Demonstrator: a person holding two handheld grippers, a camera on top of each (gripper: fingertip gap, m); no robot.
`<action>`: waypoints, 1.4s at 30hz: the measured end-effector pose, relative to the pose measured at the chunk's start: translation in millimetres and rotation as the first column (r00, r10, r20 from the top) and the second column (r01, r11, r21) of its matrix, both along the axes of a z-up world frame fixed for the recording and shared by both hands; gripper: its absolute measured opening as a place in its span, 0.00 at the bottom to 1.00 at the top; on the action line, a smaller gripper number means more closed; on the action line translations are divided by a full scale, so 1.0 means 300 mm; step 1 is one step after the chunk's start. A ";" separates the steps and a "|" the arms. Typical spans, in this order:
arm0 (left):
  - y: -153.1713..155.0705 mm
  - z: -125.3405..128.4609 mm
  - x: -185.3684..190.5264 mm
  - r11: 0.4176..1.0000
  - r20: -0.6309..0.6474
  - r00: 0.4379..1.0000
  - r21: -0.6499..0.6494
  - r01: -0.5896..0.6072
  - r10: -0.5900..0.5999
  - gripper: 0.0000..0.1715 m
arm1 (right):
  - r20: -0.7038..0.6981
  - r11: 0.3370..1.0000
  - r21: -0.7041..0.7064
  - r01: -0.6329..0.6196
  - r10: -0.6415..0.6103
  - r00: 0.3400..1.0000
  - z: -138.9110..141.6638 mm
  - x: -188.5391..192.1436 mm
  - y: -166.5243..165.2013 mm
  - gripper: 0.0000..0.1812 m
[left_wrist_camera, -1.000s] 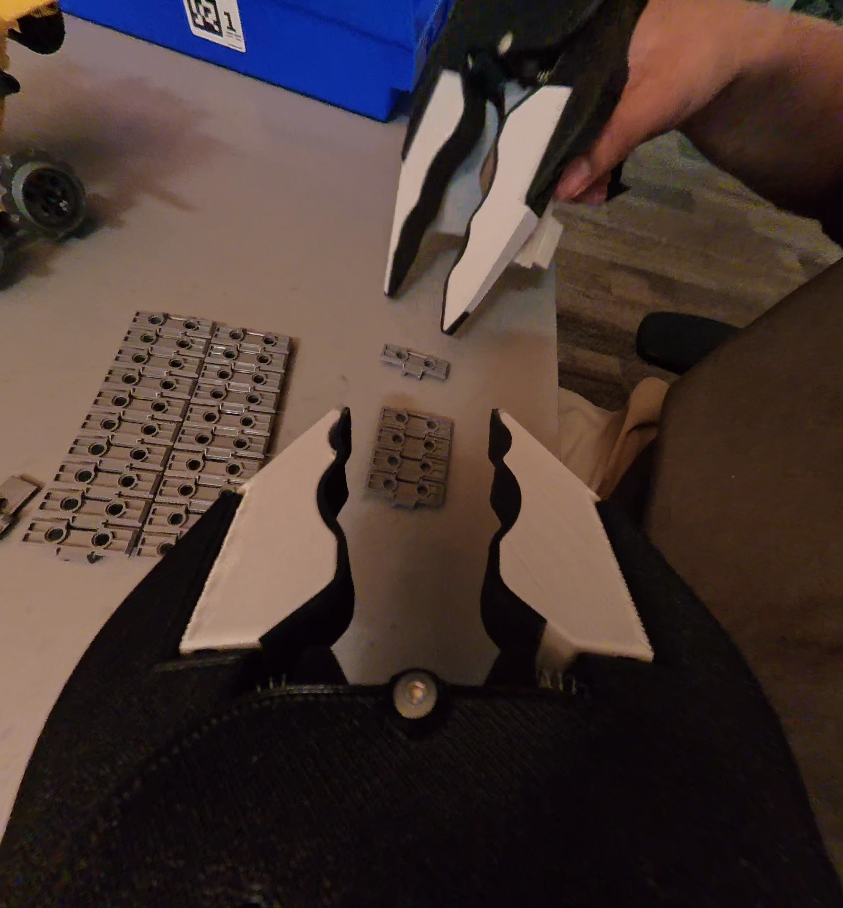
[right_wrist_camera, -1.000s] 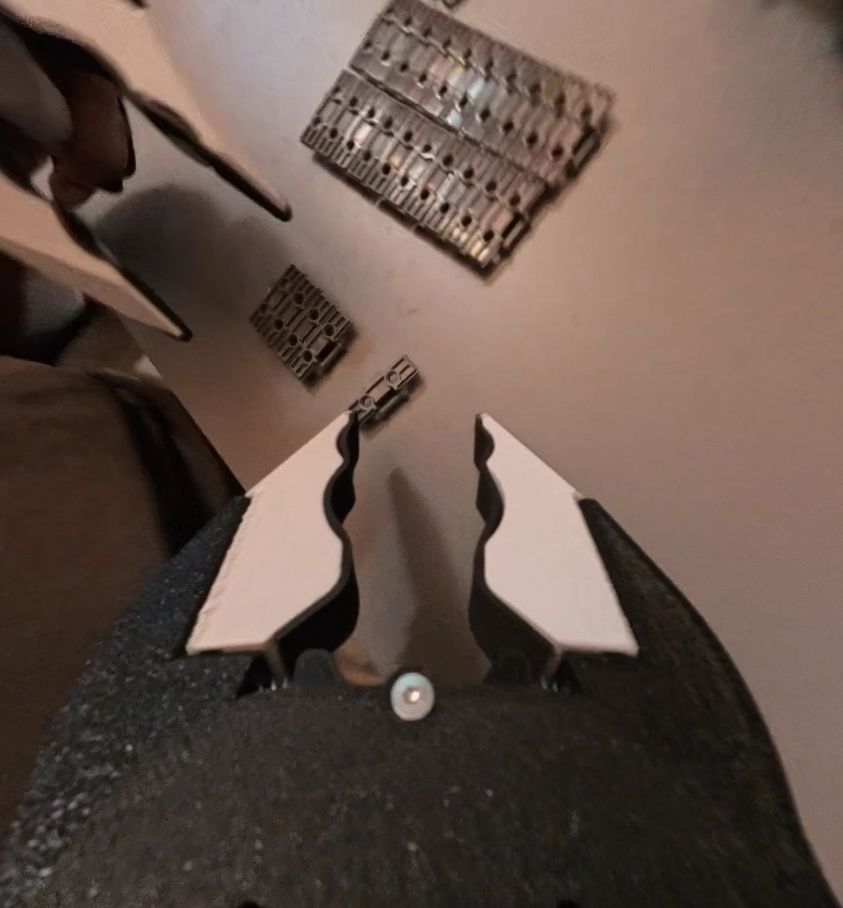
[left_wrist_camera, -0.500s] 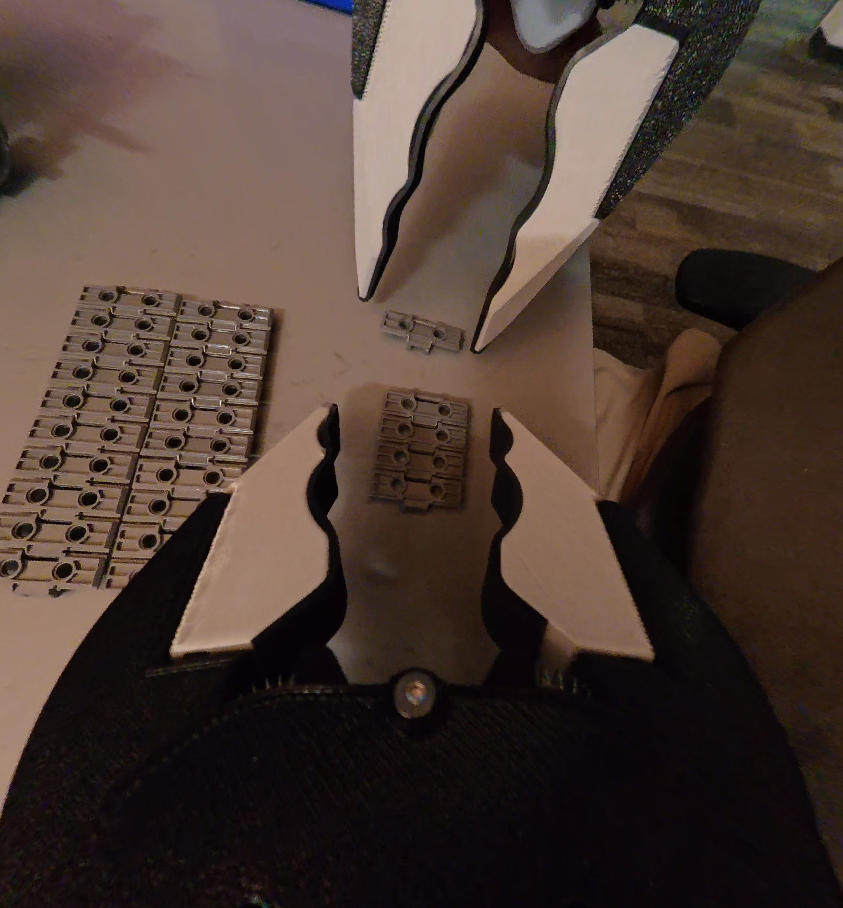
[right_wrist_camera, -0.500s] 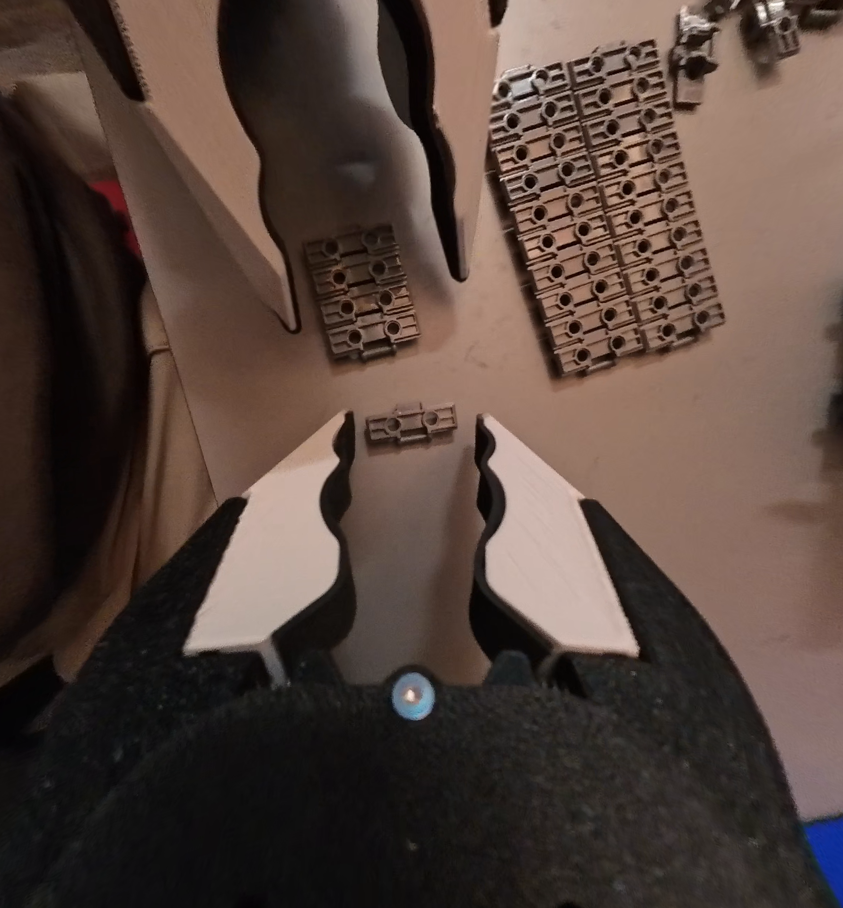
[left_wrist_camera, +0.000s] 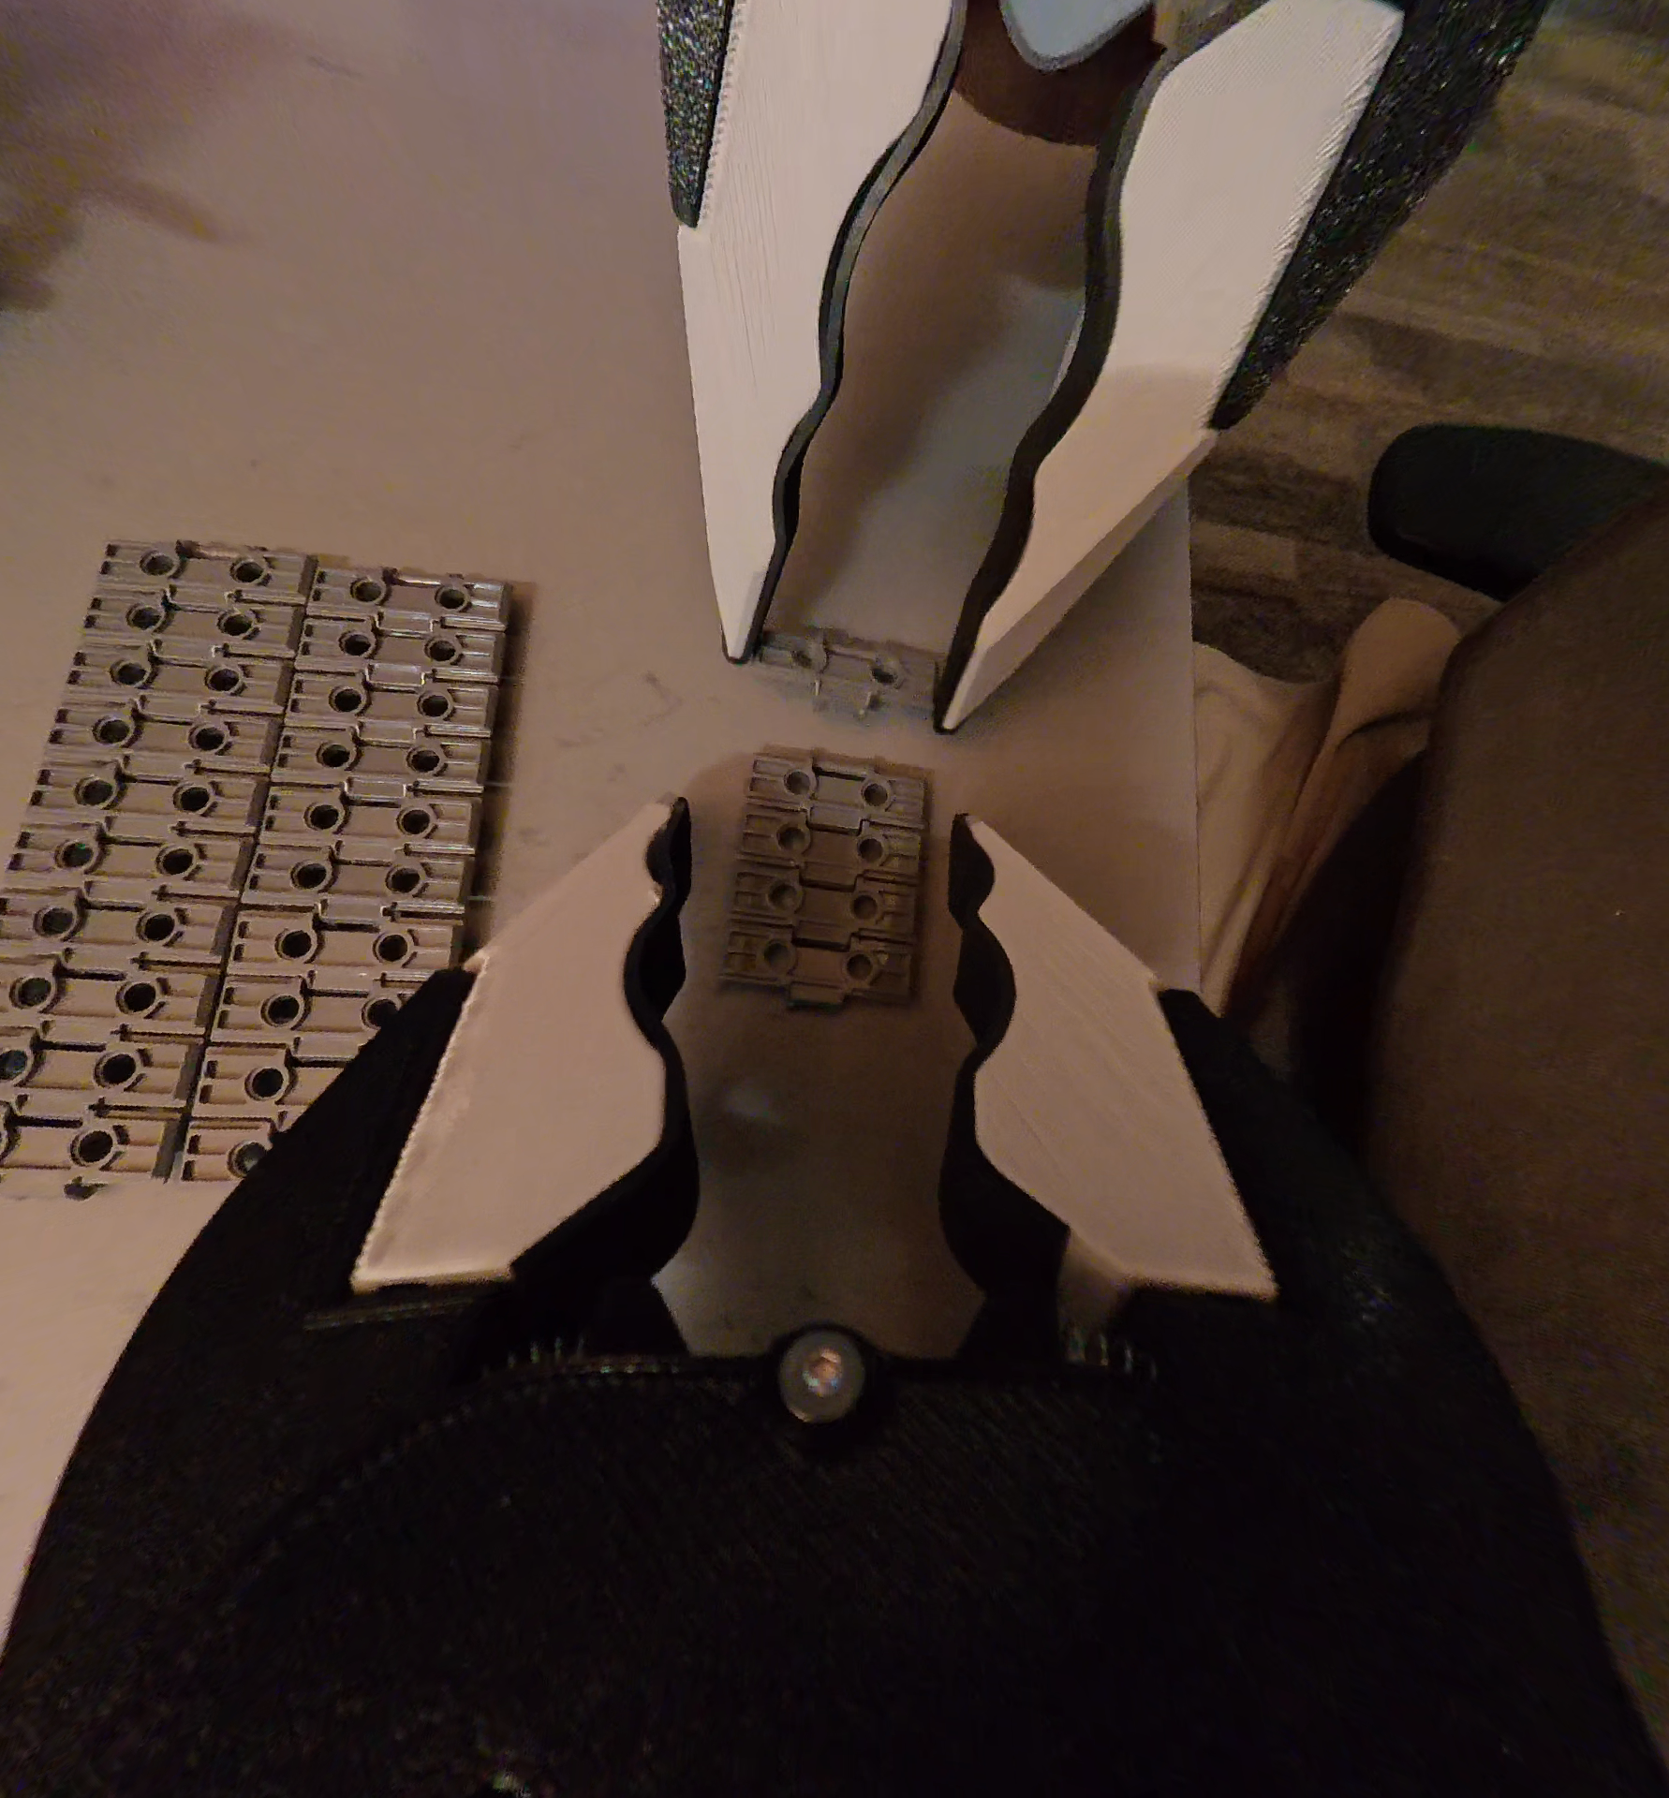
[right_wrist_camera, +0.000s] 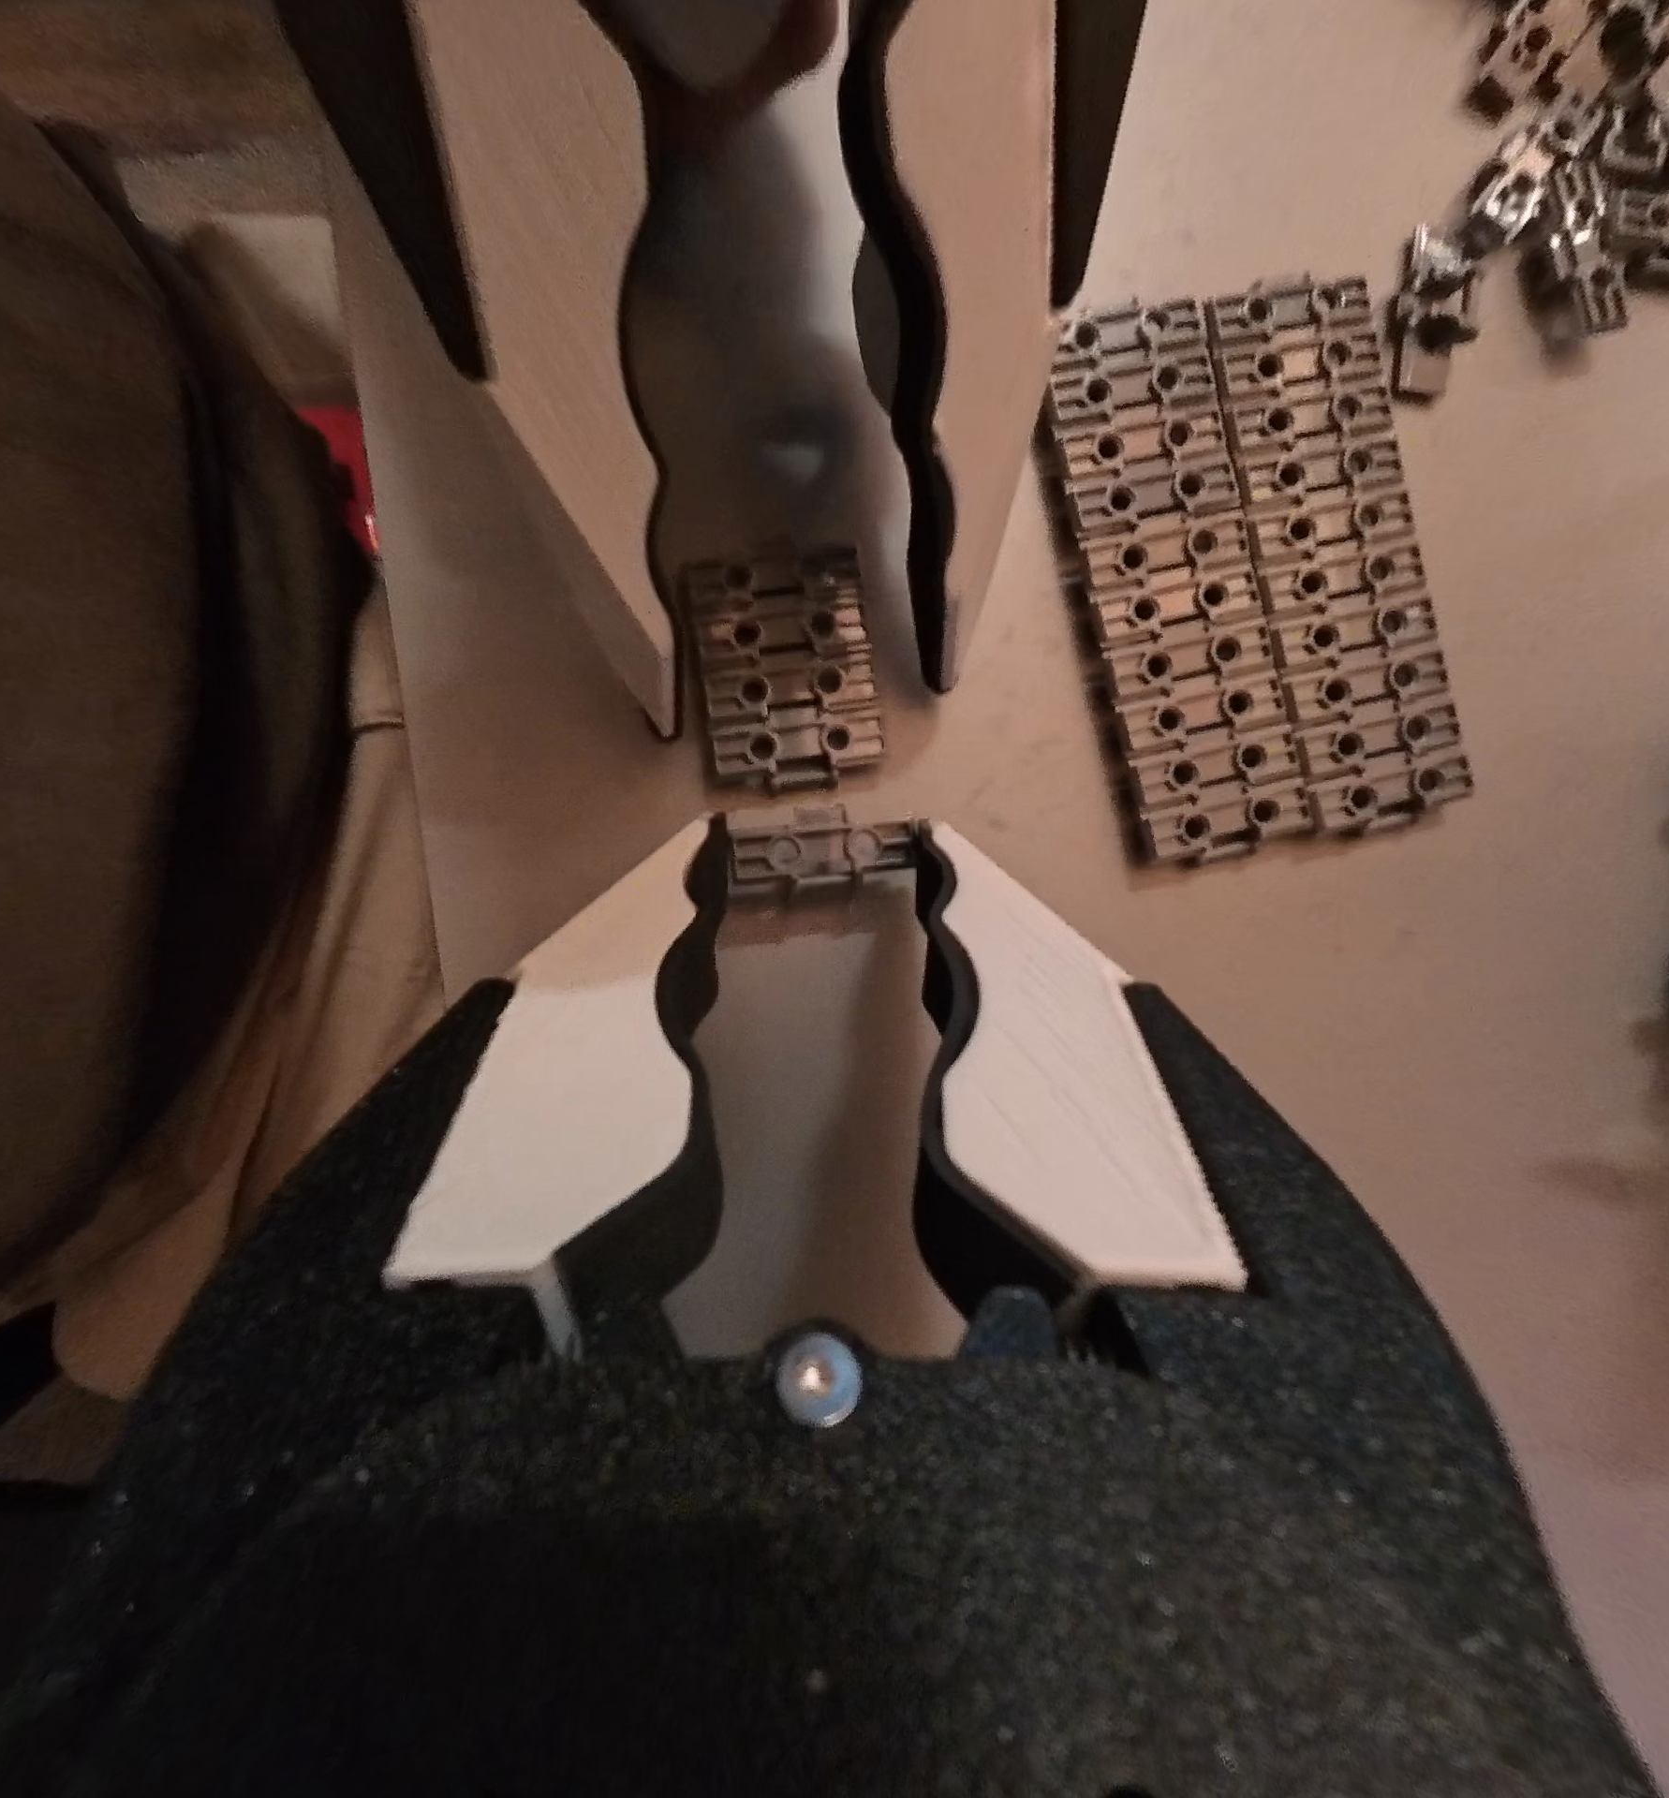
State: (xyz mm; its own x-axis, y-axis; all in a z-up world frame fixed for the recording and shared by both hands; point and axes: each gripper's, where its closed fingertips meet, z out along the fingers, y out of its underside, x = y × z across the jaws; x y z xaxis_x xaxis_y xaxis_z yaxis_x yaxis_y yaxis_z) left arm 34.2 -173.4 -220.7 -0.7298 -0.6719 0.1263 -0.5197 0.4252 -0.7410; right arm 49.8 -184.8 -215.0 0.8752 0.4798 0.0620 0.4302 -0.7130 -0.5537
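Two grippers facing over grey track links
Right gripper pinches a single link; left gripper, spread, straddles a four-link strip; wide link mat at nine o'clock

single link between right gripper tips, four-link strip just past it between left gripper tips, big mat off to the left, all on table
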 end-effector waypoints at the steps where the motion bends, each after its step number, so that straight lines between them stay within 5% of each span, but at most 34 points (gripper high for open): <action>1: 0.000 -0.002 0.000 1.000 0.000 1.000 0.006 0.001 -0.001 0.29 | -0.005 1.000 0.013 -0.006 0.006 1.000 0.002 -0.006 0.005 0.21; 19: -0.005 -0.014 -0.006 0.999 0.002 1.000 0.036 0.017 -0.017 0.21 | -0.050 1.000 0.026 -0.015 0.016 0.999 0.007 -0.020 0.020 0.26; 25: -0.004 -0.016 -0.006 0.999 -0.001 1.000 0.038 0.017 -0.017 0.21 | -0.076 0.997 0.068 0.044 -0.038 0.996 0.033 -0.004 0.029 0.00; 42: -0.004 -0.017 -0.003 0.999 0.003 1.000 0.044 0.020 -0.020 0.21 | 0.079 0.996 -0.089 -0.003 0.010 0.997 -0.016 -0.016 0.014 0.00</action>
State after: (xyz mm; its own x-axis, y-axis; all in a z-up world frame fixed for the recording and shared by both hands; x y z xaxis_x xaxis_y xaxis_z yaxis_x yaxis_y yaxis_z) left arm 33.2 -174.7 -225.9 -0.7437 -0.6618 0.0943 -0.5079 0.4677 -0.7234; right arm 44.9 -180.6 -219.6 0.8660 0.4922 0.0883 0.4751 -0.7547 -0.4524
